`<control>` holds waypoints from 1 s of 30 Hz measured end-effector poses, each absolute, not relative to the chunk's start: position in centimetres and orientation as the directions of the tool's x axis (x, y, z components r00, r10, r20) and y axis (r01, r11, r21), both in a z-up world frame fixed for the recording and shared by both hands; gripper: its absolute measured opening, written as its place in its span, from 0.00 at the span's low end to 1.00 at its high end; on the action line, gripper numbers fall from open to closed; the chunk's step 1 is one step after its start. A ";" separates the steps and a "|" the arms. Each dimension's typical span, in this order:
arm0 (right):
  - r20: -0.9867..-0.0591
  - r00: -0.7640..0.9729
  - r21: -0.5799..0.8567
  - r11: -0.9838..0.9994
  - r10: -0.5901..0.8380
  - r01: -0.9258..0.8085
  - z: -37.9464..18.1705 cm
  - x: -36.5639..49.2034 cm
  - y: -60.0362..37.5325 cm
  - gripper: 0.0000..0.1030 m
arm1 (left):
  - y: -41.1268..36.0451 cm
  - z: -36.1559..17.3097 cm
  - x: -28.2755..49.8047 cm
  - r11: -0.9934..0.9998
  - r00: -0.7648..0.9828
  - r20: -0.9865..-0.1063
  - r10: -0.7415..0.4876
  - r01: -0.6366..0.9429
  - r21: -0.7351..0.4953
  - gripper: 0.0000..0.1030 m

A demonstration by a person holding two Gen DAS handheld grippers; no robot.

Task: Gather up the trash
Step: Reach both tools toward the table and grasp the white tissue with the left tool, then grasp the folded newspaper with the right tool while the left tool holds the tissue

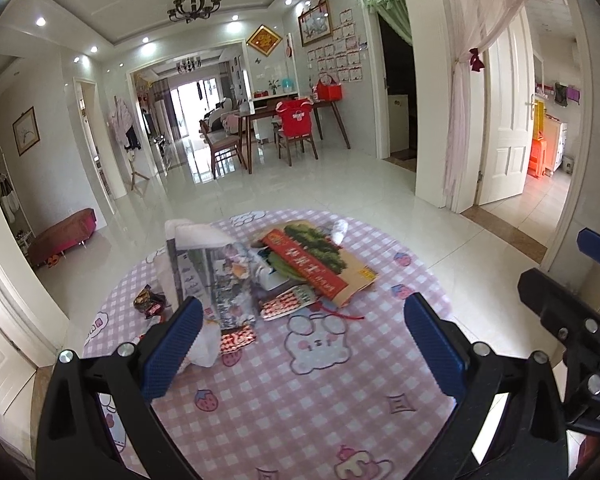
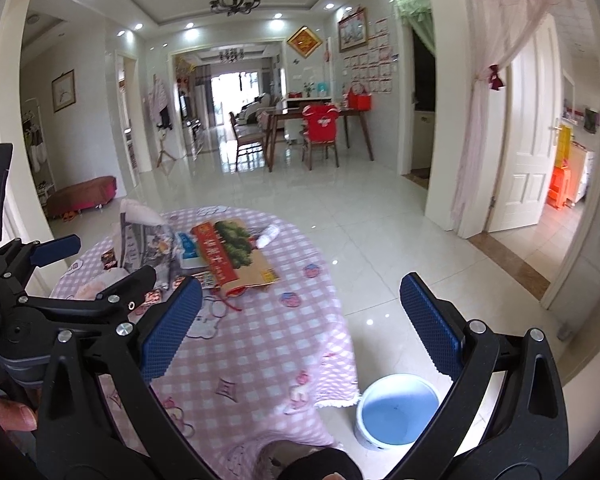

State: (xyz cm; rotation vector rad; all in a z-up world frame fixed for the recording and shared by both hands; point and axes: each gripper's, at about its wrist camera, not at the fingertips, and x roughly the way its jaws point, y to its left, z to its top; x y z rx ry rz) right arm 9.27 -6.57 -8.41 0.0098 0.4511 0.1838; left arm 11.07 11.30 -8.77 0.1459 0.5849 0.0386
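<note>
Ahead of both grippers, trash (image 1: 284, 268) lies piled on a pink mat (image 1: 300, 392). Left gripper (image 1: 300, 344) and right gripper (image 2: 296, 316) hang wide apart, holding nothing. Under the right jaws sits a bucket (image 2: 396, 410).

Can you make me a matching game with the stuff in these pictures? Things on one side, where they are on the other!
Things:
1. bucket
2. cardboard packet with the tree picture
3. chandelier
4. red bag

Places:
A. hanging from the ceiling
B. on the wooden dining table far back
C. on the floor beside the pink checked rug
D. in the trash pile on the pink checked rug

Pairs: 1-C, 2-D, 3-A, 4-B
</note>
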 end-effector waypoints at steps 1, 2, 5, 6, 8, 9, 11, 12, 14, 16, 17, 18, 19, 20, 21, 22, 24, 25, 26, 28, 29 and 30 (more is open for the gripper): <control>-0.440 0.878 0.051 0.981 0.190 -0.187 -8.7 9.8 -5.9 0.94 | 12.0 -9.1 11.3 0.988 0.831 -0.550 0.085 0.000 0.152 0.96; -0.445 0.872 0.053 0.978 0.204 -0.202 -9.0 10.3 -5.1 0.94 | 12.9 -9.4 11.7 0.988 0.827 -0.555 0.094 -0.009 0.154 0.96; -0.474 0.849 0.054 0.970 0.234 -0.237 -10.0 12.1 -3.2 0.94 | 16.2 -10.9 13.0 0.987 0.803 -0.582 0.128 -0.049 0.150 0.96; -0.483 0.841 0.055 0.967 0.243 -0.247 -10.4 12.7 -2.6 0.94 | 17.7 -11.6 13.5 0.986 0.789 -0.598 0.144 -0.065 0.152 0.96; -0.512 0.820 0.059 0.963 0.257 -0.265 -11.4 14.1 -1.4 0.94 | 20.3 -12.9 14.3 0.982 0.765 -0.619 0.179 -0.099 0.161 0.96; -0.522 0.811 0.063 0.961 0.263 -0.271 -11.9 14.8 -0.9 0.94 | 21.3 -13.4 14.6 0.982 0.755 -0.629 0.184 -0.109 0.157 0.96; -0.555 0.788 0.069 0.959 0.267 -0.276 -13.0 16.3 0.0 0.94 | 24.3 -14.9 15.4 0.980 0.722 -0.663 0.197 -0.136 0.143 0.96; -0.566 0.778 0.073 0.957 0.272 -0.281 -13.4 16.9 0.5 0.94 | 25.4 -15.6 15.7 0.981 0.712 -0.675 0.194 -0.140 0.134 0.96; -0.584 0.763 0.071 0.953 0.278 -0.293 -14.2 18.3 1.8 0.94 | 27.1 -16.5 16.3 0.983 0.696 -0.694 0.183 -0.144 0.115 0.96; -0.592 0.744 0.086 0.943 0.309 -0.323 -14.7 19.6 3.3 0.94 | 28.4 -17.3 16.8 0.988 0.696 -0.702 0.150 -0.130 0.082 0.95; -0.597 0.733 0.096 0.937 0.325 -0.337 -15.0 20.2 4.1 0.94 | 28.9 -17.6 17.1 0.992 0.695 -0.709 0.121 -0.116 0.057 0.95; -0.604 0.722 0.108 0.932 0.338 -0.346 -15.2 20.9 4.8 0.94 | 29.3 -17.9 17.4 0.994 0.694 -0.713 0.103 -0.103 0.043 0.95; -0.604 0.715 0.119 0.927 0.351 -0.355 -15.4 21.4 5.5 0.94 | 29.3 -18.3 17.7 0.994 0.690 -0.717 0.096 -0.097 0.040 0.95; -0.604 0.708 0.128 0.922 0.366 -0.366 -15.5 21.8 6.2 0.94 | 29.5 -18.7 18.1 0.995 0.680 -0.727 0.094 -0.092 0.043 0.94; -0.612 0.696 0.136 0.917 0.376 -0.376 -15.6 22.2 6.8 0.94 | 29.5 -19.1 18.5 0.996 0.672 -0.735 0.087 -0.077 0.048 0.89; -0.617 0.684 0.147 0.911 0.388 -0.385 -15.8 22.6 7.3 0.94 | 29.6 -19.3 18.6 0.997 0.671 -0.738 0.077 -0.064 0.045 0.84; -0.627 0.640 0.210 0.887 0.445 -0.411 -16.4 23.5 8.4 0.94 | 29.8 -19.8 19.0 0.999 0.664 -0.747 0.037 -0.034 0.019 0.75; -0.634 0.623 0.227 0.881 0.457 -0.415 -16.8 23.9 9.0 0.94 | 30.0 -20.0 19.2 1.000 0.664 -0.748 0.016 -0.020 0.004 0.69; -0.643 0.599 0.255 0.870 0.478 -0.422 -17.3 24.5 9.7 0.94 | 30.2 -20.1 19.2 1.000 0.666 -0.746 0.006 -0.013 -0.004 0.66; -0.648 0.562 0.306 0.851 0.514 -0.426 -18.1 25.3 10.5 0.94 | 30.5 -20.2 19.2 1.000 0.674 -0.739 -0.007 -0.003 -0.012 0.56; -0.648 0.545 0.334 0.842 0.532 -0.425 -18.4 25.6 10.9 0.94 | 30.7 -20.1 19.0 1.000 0.679 -0.734 -0.015 0.000 -0.020 0.55; -0.650 0.532 0.351 0.835 0.542 -0.423 -18.7 26.0 11.4 0.94 | 30.9 -19.9 18.7 1.000 0.687 -0.726 -0.020 -0.003 -0.030 0.52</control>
